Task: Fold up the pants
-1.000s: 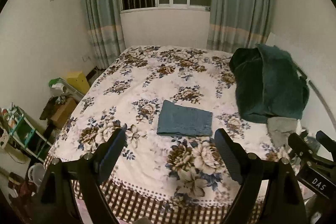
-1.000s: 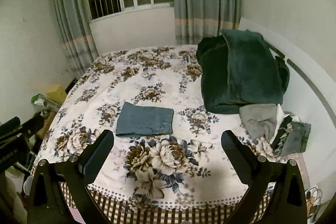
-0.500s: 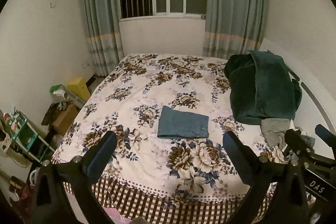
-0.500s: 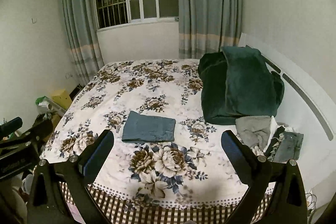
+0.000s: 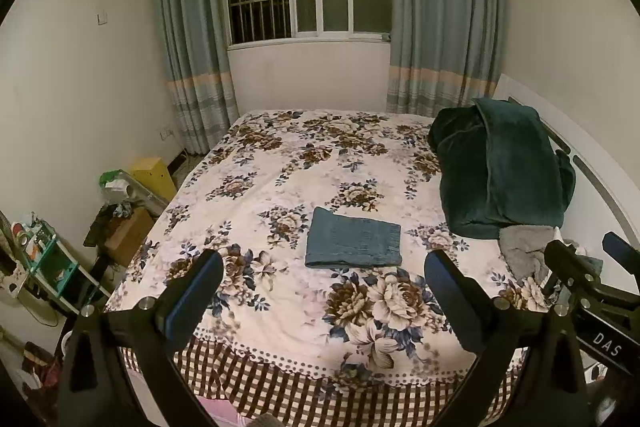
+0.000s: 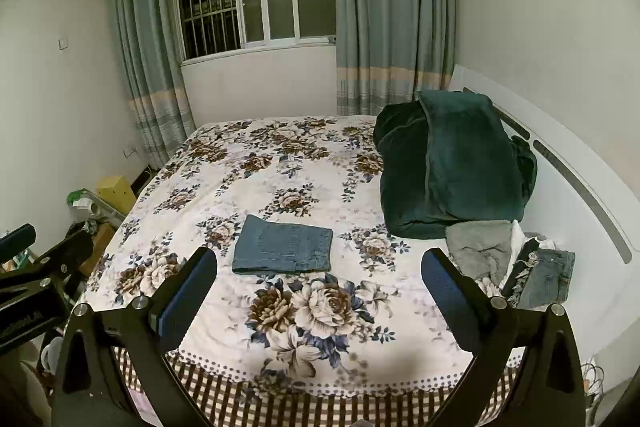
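Both tools, left (image 5: 322, 291) and right (image 6: 319, 287), spread wide, empty, well short of folded pants (image 5: 354, 243).

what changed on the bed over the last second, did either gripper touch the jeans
Neither touched them. Both grippers pulled back and up from the bed: the folded jeans look smaller and more of the window shows. The left gripper and right gripper stayed open and empty. The jeans, green blanket and clothes pile did not move.

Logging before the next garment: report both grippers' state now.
Left gripper: jaws open, holding nothing.
Right gripper: jaws open, holding nothing; folded jeans lie on the bed.
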`<move>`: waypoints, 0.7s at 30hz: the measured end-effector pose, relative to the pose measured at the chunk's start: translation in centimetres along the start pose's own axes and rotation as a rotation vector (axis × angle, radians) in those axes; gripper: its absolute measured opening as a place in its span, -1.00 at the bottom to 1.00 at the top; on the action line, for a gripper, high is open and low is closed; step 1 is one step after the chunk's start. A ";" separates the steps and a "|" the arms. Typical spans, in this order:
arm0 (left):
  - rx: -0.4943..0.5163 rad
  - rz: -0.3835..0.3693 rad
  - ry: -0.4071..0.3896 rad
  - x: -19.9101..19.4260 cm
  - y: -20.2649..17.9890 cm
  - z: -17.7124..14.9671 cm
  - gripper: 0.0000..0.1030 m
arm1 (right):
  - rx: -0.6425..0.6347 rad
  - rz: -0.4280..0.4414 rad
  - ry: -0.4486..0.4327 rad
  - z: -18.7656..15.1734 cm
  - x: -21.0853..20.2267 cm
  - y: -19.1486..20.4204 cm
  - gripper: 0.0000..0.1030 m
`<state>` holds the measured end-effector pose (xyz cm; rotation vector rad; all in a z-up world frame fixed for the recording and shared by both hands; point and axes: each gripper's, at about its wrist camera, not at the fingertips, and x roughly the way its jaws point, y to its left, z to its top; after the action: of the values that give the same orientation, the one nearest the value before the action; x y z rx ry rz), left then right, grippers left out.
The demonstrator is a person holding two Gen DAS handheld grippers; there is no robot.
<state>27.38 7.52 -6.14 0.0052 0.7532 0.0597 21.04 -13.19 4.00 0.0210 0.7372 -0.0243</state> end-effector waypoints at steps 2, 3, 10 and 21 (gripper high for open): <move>0.001 -0.001 -0.002 -0.2 0.1 0.1 1.00 | 0.005 0.003 0.004 -0.1 -0.2 0.0 1.00; 0.000 -0.001 -0.003 -0.3 0.1 0.1 1.00 | 0.006 0.004 0.005 -0.1 -0.1 0.0 1.00; 0.001 0.000 -0.001 -0.3 0.0 0.3 1.00 | 0.005 0.002 0.005 -0.1 -0.2 0.0 1.00; -0.003 -0.004 0.001 -0.3 0.0 0.4 1.00 | 0.001 0.007 0.004 -0.2 -0.1 0.1 1.00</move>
<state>27.37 7.50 -5.65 0.0008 0.7540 0.0574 20.84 -13.13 3.92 0.0245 0.7408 -0.0180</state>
